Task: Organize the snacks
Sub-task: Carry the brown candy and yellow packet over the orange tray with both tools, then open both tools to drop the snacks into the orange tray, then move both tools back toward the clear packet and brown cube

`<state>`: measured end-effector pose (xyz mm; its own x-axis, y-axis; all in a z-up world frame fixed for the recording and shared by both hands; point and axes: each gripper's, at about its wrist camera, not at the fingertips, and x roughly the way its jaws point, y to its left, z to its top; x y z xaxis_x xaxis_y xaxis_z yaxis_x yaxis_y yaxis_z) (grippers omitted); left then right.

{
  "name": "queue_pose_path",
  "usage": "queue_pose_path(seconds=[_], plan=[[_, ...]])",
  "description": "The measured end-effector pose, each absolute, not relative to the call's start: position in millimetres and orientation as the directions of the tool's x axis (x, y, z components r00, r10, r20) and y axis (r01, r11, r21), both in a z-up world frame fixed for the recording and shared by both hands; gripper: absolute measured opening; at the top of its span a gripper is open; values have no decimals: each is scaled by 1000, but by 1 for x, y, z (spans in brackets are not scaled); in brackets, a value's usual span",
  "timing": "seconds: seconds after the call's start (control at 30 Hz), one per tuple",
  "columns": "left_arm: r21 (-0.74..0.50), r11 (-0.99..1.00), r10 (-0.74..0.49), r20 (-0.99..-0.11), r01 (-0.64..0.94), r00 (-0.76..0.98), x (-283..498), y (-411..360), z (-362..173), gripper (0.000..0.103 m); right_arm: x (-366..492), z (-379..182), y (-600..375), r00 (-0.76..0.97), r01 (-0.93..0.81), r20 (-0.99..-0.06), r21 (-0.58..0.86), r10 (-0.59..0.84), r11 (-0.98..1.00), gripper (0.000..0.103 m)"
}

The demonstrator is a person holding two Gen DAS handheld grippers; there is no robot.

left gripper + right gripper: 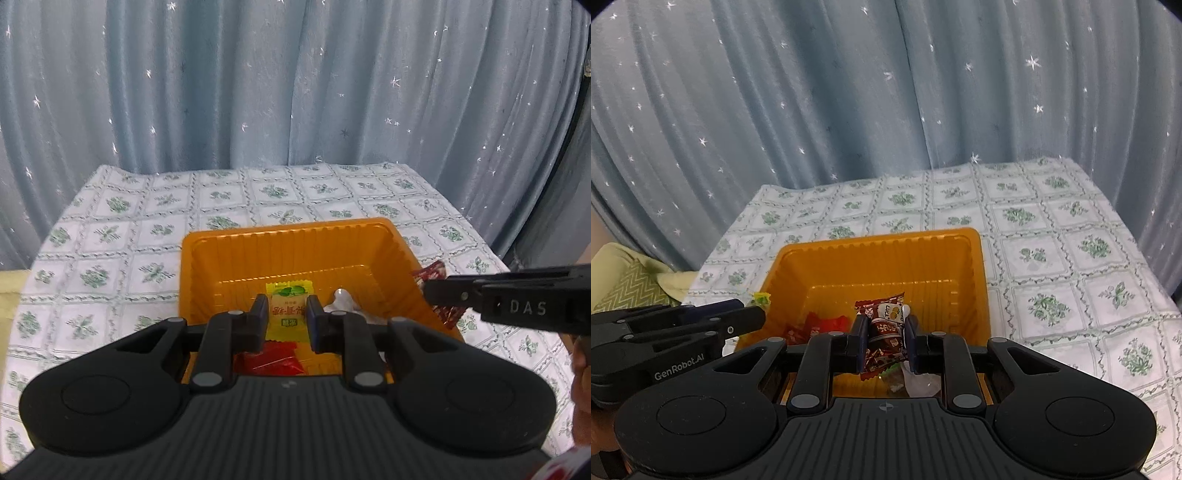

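Left wrist view showed both grippers, left (286, 317) clamping a yellow candy (287, 310) and right (885, 341) a brown packet (882, 332), above the tray (280, 230) (probably for dropping in).

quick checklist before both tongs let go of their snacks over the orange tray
1. Left tongs shut on yellow candy: ok.
2. Right tongs shut on brown snack packet: ok.
3. Yellow candy above orange tray interior: ok.
4. Brown snack packet inside the tray rim: ok in the right wrist view; the left wrist view shows it near the right wall.
5. Room left on the tray floor: ok.
6. Height of either snack above the floor: cannot tell.
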<state>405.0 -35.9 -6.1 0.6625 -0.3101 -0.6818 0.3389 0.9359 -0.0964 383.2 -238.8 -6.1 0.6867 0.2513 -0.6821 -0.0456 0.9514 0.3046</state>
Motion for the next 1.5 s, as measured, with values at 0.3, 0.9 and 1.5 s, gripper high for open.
queue_pose_path(seconds=[0.3,0.9,1.5], plan=[[-104,933,-321,-672,344,668,410,-42,-12,28,387,-20,-246,675,-20,-695,315,245,949,22],[-96,951,-277,-682,292,677,387,-10,-21,31,398,-19,-235,693,-45,-633,439,344,897,24],[-66,962,-237,-677,263,697,316,-6,-6,40,321,-2,-244,705,5,-649,410,288,912,53]])
